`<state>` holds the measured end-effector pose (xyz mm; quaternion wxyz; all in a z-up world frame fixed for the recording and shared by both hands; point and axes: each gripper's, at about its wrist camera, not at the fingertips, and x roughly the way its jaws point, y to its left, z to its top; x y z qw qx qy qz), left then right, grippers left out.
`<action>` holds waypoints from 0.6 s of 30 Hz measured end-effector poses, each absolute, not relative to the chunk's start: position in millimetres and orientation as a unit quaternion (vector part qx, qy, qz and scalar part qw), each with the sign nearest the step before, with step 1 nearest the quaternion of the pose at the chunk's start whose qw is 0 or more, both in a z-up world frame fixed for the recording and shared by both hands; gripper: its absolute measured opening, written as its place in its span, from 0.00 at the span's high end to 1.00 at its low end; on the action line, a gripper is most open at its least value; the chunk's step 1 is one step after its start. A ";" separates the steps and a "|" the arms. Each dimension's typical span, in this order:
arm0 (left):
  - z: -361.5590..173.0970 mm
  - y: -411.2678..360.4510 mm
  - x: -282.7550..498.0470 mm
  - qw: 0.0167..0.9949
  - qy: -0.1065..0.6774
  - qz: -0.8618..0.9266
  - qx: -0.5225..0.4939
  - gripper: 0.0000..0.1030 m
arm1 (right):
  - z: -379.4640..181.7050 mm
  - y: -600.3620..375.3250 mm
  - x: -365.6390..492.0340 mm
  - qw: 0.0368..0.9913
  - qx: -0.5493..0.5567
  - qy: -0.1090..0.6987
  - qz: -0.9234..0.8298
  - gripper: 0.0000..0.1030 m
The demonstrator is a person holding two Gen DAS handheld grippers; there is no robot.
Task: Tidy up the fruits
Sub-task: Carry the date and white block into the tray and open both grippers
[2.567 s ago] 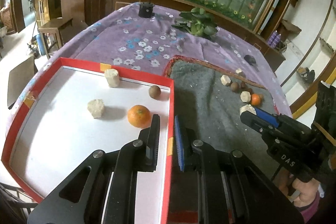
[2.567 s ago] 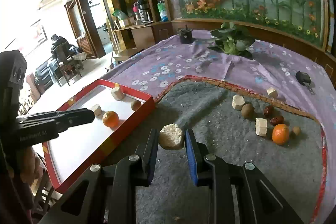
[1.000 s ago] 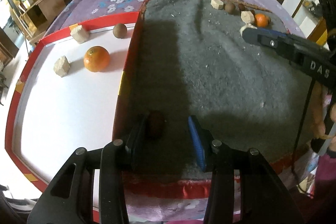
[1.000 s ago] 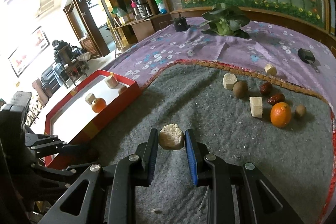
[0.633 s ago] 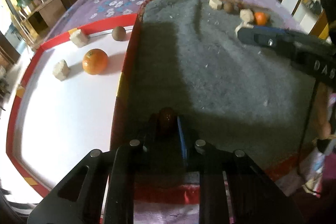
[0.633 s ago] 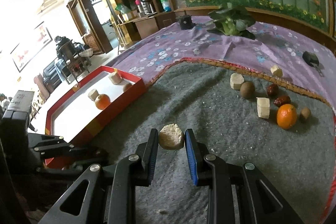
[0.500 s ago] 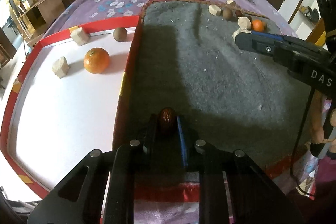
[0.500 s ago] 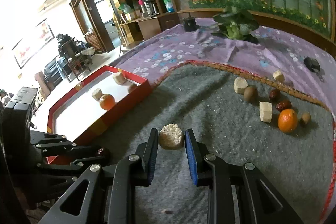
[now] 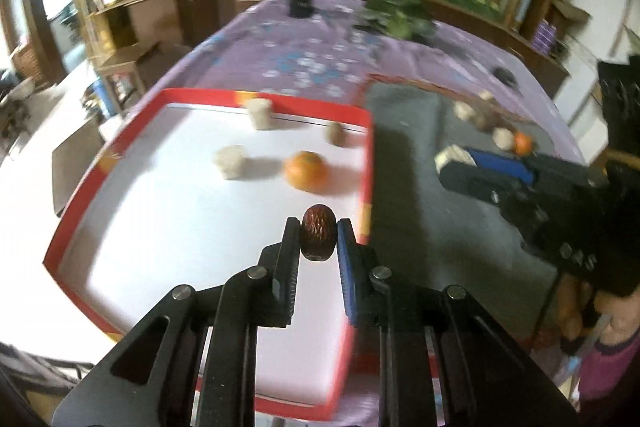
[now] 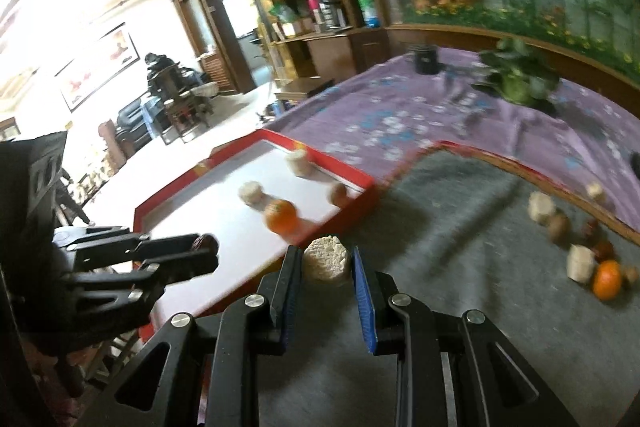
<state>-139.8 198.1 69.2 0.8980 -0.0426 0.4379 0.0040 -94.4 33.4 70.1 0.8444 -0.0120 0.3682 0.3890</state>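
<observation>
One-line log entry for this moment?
left claw: shut on date, over tray | right claw: shut on beige chunk, over mat

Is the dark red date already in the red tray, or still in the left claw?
Still held: the left claw is shut on the date, above the tray floor.

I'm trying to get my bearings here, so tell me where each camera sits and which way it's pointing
Left wrist: sits on the left gripper, looks down over the red tray; its fingers hold a dark red fruit; the right gripper enters from the right.
Right wrist: sits on the right gripper above the grey mat, faces the tray; it holds a pale chunk; the left gripper shows at left.
Shared: the tray and the orange inside it.
</observation>
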 end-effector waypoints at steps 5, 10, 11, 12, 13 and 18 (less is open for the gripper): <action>61.2 223.5 -127.4 0.895 0.440 0.041 -0.054 0.83 | 65.3 74.7 -89.0 0.828 -0.026 0.379 0.413 0.76; 47.5 240.9 -118.2 0.888 0.449 0.057 -0.073 0.83 | 60.5 105.9 -84.0 0.814 -0.038 0.390 0.429 0.76; 45.8 242.4 -117.0 0.887 0.451 0.057 -0.075 0.83 | 59.0 111.0 -83.7 0.812 -0.042 0.392 0.431 0.76; 43.9 243.7 -116.1 0.886 0.453 0.059 -0.077 0.83 | 56.8 116.7 -83.2 0.809 -0.048 0.395 0.433 0.76; 42.0 245.7 -115.5 0.885 0.454 0.061 -0.080 0.83 | 53.5 122.7 -82.6 0.805 -0.054 0.400 0.435 0.76; 31.8 252.1 -115.5 0.878 0.464 0.071 -0.091 0.83 | 36.8 140.7 -78.7 0.795 -0.080 0.419 0.432 0.76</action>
